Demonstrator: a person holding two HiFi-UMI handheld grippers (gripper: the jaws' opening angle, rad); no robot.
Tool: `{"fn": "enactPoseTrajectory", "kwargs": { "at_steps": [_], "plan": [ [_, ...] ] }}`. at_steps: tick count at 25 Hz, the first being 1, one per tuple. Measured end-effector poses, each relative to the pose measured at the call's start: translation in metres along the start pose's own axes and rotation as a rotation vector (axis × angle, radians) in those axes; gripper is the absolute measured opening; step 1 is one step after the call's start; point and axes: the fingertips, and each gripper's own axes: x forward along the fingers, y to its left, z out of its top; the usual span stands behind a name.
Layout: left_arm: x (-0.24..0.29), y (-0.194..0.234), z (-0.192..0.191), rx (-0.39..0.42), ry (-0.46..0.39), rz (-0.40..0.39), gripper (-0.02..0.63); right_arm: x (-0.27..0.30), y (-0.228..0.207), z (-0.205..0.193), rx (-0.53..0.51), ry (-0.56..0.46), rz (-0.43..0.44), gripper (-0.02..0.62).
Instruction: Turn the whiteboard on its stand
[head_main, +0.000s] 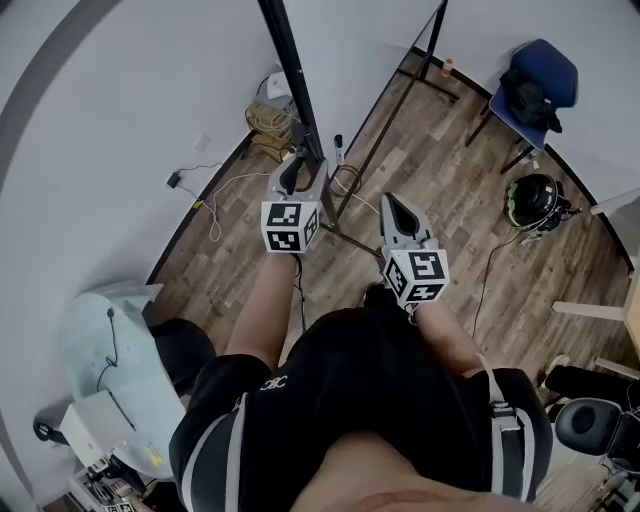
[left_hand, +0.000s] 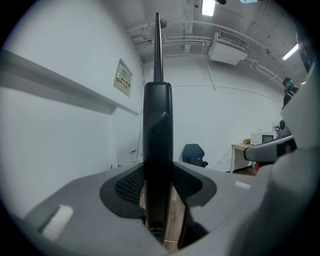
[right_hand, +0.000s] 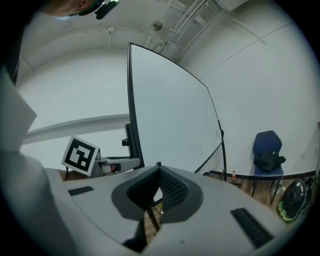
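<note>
The whiteboard (right_hand: 170, 120) is a large white panel in a black frame, seen nearly edge-on in the right gripper view. From the head view its black side post (head_main: 300, 95) runs down to the stand's legs (head_main: 385, 130) on the wood floor. My left gripper (head_main: 295, 168) is shut on that post, which fills the gap between its jaws (left_hand: 158, 175). My right gripper (head_main: 393, 203) hovers to the right of the post, apart from it, jaws shut with nothing between them (right_hand: 159, 166). The left gripper's marker cube (right_hand: 80, 155) shows beside the post.
A blue chair (head_main: 535, 85) with a dark bag stands at the far right wall, with a helmet (head_main: 535, 200) on the floor near it. Coiled cables (head_main: 270, 118) lie by the stand's foot. White equipment (head_main: 100, 340) sits at lower left. A desk edge (head_main: 600, 310) is at the right.
</note>
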Motion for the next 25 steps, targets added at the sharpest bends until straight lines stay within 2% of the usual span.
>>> {"fn": "enactPoseTrajectory", "kwargs": {
  "at_steps": [12, 25],
  "plan": [
    [-0.07, -0.005, -0.014, 0.003, -0.045, -0.017, 0.179, -0.048, 0.019, -0.011, -0.017, -0.019, -0.061, 0.006],
    [-0.137, -0.008, -0.026, 0.005, -0.021, -0.048, 0.179, -0.057, 0.055, -0.005, -0.052, -0.034, 0.014, 0.005]
  ]
}}
